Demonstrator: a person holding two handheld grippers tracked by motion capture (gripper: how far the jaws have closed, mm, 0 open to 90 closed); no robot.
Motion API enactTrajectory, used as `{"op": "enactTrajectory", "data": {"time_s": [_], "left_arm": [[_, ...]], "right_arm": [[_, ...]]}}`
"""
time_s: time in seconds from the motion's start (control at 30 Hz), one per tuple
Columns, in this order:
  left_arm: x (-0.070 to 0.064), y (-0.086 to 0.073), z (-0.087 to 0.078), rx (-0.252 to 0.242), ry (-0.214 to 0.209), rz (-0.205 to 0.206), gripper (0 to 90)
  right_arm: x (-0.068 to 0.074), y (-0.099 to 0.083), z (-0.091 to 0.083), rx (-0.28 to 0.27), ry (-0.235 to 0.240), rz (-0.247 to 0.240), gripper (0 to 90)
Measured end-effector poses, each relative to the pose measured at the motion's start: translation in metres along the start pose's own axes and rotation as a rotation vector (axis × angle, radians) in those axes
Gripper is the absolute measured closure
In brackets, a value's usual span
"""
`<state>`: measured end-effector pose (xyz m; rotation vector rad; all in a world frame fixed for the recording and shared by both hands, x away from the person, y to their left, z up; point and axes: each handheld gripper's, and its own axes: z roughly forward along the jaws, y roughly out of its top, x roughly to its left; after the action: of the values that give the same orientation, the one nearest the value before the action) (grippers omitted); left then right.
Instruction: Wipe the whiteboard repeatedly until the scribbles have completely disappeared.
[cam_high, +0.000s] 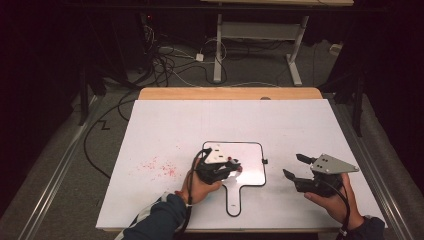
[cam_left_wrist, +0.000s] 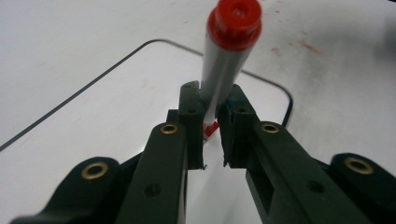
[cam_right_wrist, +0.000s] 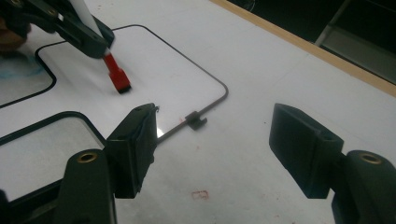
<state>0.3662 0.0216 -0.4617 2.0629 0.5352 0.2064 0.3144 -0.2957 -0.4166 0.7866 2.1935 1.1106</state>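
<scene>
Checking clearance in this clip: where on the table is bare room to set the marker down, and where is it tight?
Free: the far strip of the table between the whiteboard and the wooden edge, and the gap beside the right gripper. The left side is bare but red-smudged. Crowded: over the whiteboard, where the left gripper holds the marker.

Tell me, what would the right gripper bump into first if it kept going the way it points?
Probably the small clip on the whiteboard edge, then the marker in the left gripper. The right gripper is open; depth is unclear.

left gripper (cam_high: 235, 167) clamped, right gripper (cam_high: 294, 166) jaws apart
</scene>
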Motion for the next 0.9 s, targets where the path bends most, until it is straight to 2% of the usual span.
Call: {"op": "enactTrajectory", "data": {"time_s": [0.17,0.27,0.4,0.53,0.67,0.77,0.87,0.9], "left_arm": [[-0.016,0.022,0.031,0.017,-0.048,0.028,78.4],[-0.021,0.027,0.036,0.031,-0.060,0.039,78.4],[-0.021,0.030,0.033,0.064,-0.057,0.046,78.4],[-0.013,0.028,0.023,0.087,-0.030,0.037,78.4],[-0.004,0.028,0.019,0.092,0.023,0.028,78.4],[0.002,0.025,0.016,0.088,0.014,0.009,78.4],[0.005,0.024,0.014,0.088,0.040,0.013,78.4],[0.007,0.024,0.015,0.081,0.030,0.003,78.4]], "right_arm": [[0.000,0.000,0.000,-0.001,0.003,0.004,33.6],[-0.002,-0.002,-0.001,-0.003,0.002,0.012,33.6],[-0.003,-0.003,-0.004,-0.005,-0.001,0.019,33.6],[-0.003,-0.003,-0.006,-0.006,-0.007,0.020,33.6],[-0.001,-0.002,-0.004,0.000,-0.006,0.012,33.6],[0.001,-0.002,-0.003,0.003,-0.002,0.007,33.5],[0.001,-0.002,-0.001,0.005,0.000,0.006,33.6],[0.001,-0.002,-0.001,0.005,0.001,0.006,33.7]]}}
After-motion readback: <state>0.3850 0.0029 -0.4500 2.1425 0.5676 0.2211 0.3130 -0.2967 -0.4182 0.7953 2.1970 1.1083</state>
